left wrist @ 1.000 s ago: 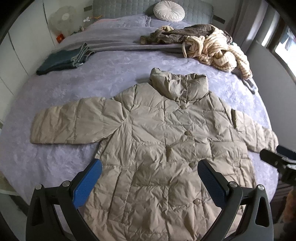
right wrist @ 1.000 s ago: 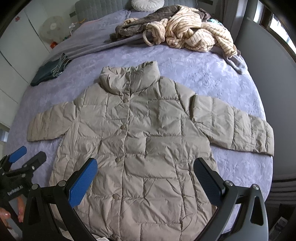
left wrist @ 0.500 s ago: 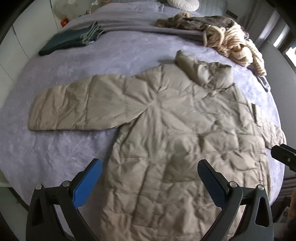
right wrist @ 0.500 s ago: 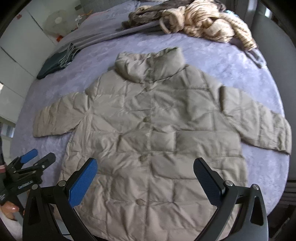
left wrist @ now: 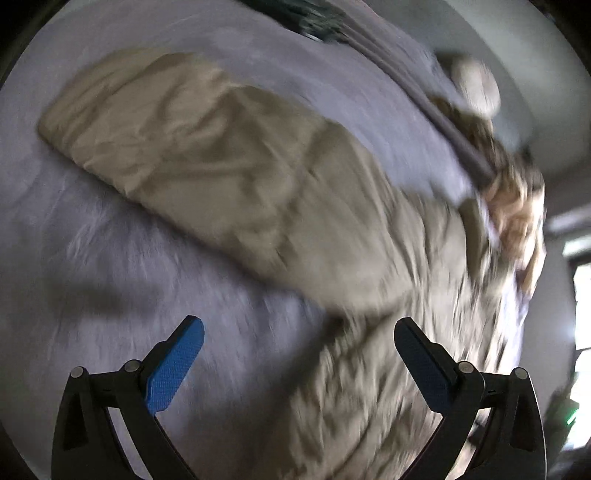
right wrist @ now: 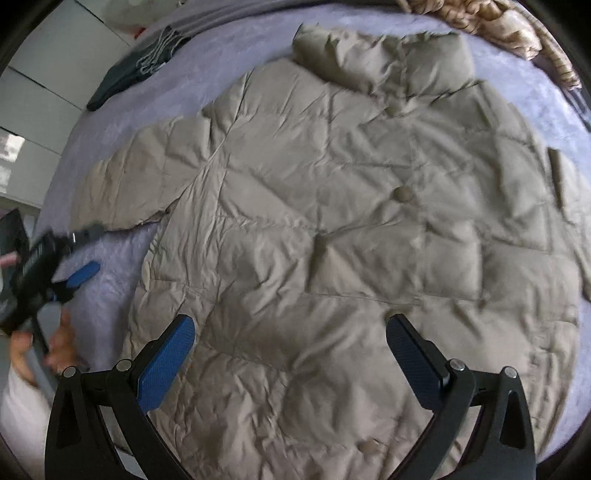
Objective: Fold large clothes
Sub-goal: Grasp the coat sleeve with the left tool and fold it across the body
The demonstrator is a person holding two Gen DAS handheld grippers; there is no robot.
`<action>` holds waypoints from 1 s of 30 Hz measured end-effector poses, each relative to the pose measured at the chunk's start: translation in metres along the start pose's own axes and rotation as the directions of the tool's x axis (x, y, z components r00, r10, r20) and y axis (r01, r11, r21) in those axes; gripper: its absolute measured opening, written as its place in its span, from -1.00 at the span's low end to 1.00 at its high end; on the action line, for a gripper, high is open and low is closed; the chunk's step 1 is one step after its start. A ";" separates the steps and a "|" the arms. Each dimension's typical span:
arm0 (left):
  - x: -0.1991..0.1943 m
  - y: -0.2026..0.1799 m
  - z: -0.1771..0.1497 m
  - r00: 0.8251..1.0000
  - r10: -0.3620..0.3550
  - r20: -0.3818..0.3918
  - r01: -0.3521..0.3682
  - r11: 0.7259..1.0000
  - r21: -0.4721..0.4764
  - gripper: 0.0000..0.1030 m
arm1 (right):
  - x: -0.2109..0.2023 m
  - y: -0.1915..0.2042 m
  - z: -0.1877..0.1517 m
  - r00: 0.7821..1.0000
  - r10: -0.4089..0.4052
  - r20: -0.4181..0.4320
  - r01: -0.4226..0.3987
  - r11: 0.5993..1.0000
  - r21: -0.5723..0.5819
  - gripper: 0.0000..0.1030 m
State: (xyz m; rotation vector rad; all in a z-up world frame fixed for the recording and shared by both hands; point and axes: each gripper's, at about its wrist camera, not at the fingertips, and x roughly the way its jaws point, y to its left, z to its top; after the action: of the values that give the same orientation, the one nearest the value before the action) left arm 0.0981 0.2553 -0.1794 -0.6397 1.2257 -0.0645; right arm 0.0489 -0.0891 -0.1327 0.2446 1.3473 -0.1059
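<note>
A beige quilted puffer jacket (right wrist: 332, 229) lies flat, buttoned, front up on the lilac bedspread (right wrist: 110, 266), collar toward the far side. In the blurred left wrist view its left sleeve (left wrist: 192, 147) stretches out ahead. My left gripper (left wrist: 299, 354) is open and empty, low over the bedspread just below that sleeve, near the armpit. It also shows in the right wrist view (right wrist: 79, 254) beside the sleeve cuff. My right gripper (right wrist: 290, 354) is open and empty, hovering over the jacket's lower front.
A pile of striped cream and brown clothes (right wrist: 517, 29) lies at the far right of the bed. Dark folded jeans (right wrist: 136, 70) lie at the far left. A round cushion (left wrist: 476, 85) sits at the head of the bed. A white wall panel (right wrist: 33, 103) stands left.
Both grippers have moved closer to the jacket. The left one swung left and down toward the left sleeve; its view is now blurred. Both stay open.
</note>
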 end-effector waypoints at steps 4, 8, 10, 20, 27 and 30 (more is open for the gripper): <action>0.012 0.035 0.037 0.995 -0.057 0.079 0.065 0.992 -0.110 1.00 | 0.023 0.005 0.005 1.000 0.016 0.012 -0.016 1.000 -0.013 1.00; 0.021 0.060 0.078 0.986 0.004 0.165 0.022 0.987 -0.156 1.00 | 0.031 0.010 0.018 0.998 0.048 0.049 -0.047 0.999 -0.012 1.00; 0.025 0.070 0.097 0.980 0.049 0.193 -0.014 0.984 -0.176 0.97 | 0.034 0.015 0.028 0.995 0.062 0.079 -0.061 0.998 -0.018 1.00; -0.018 0.058 0.123 0.933 0.159 0.323 -0.149 0.987 -0.058 -0.79 | 0.055 0.057 0.086 0.968 0.174 0.183 -0.180 0.984 0.014 -0.21; -0.074 -0.020 0.099 0.910 0.018 0.414 -0.124 0.965 0.230 -0.79 | 0.110 0.086 0.111 0.919 0.372 0.132 -0.385 0.919 0.088 -0.79; -0.086 -0.052 0.089 0.919 -0.091 0.384 -0.044 0.943 0.329 -0.79 | 0.144 0.096 0.108 0.900 0.430 0.070 -0.436 0.892 0.121 -0.80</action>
State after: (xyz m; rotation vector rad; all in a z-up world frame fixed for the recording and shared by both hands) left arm 0.1615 0.2827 -0.0641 -0.3473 0.7894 -0.1520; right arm 0.2047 -0.0119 -0.2401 0.6487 1.2164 0.1752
